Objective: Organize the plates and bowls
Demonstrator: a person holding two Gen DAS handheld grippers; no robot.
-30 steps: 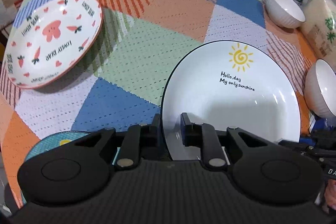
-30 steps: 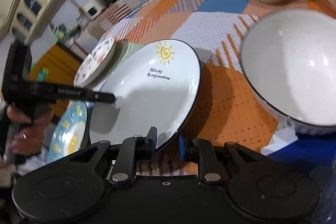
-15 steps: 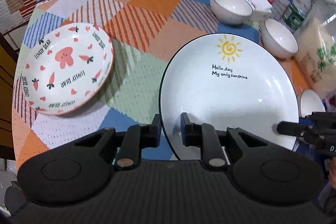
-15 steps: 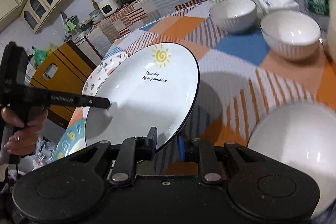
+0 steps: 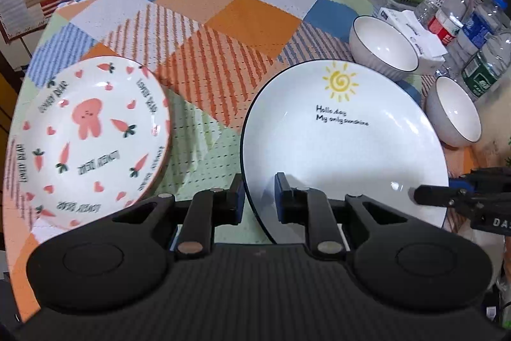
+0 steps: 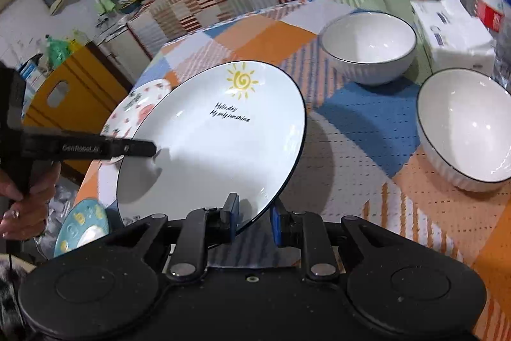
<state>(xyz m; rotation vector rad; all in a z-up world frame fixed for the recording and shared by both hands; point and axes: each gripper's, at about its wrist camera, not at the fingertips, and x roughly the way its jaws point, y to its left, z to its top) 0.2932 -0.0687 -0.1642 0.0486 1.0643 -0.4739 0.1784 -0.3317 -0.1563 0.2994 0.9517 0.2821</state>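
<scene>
A white sun plate (image 5: 345, 146) with a dark rim and the words "Hello, day" hangs in the air above the table, tilted. My left gripper (image 5: 258, 197) is shut on its near left rim. My right gripper (image 6: 252, 218) is shut on its near right rim; the plate (image 6: 217, 146) fills the middle of the right wrist view. A pink carrot plate (image 5: 86, 139) lies on the tablecloth to the left, and partly shows behind the sun plate (image 6: 140, 107). Two white bowls (image 5: 383, 48) (image 5: 453, 114) stand at the right.
A patchwork tablecloth (image 5: 223, 31) covers the table. Water bottles (image 5: 472, 31) and a tissue pack (image 6: 453, 31) stand at the far right. A blue plate (image 6: 81, 226) lies low at the left, past the table edge. A yellow chair (image 6: 73, 95) stands beside the table.
Both grippers have lifted the sun plate off the table, and it now hangs higher. A third bowl that was near the right gripper has left view.
</scene>
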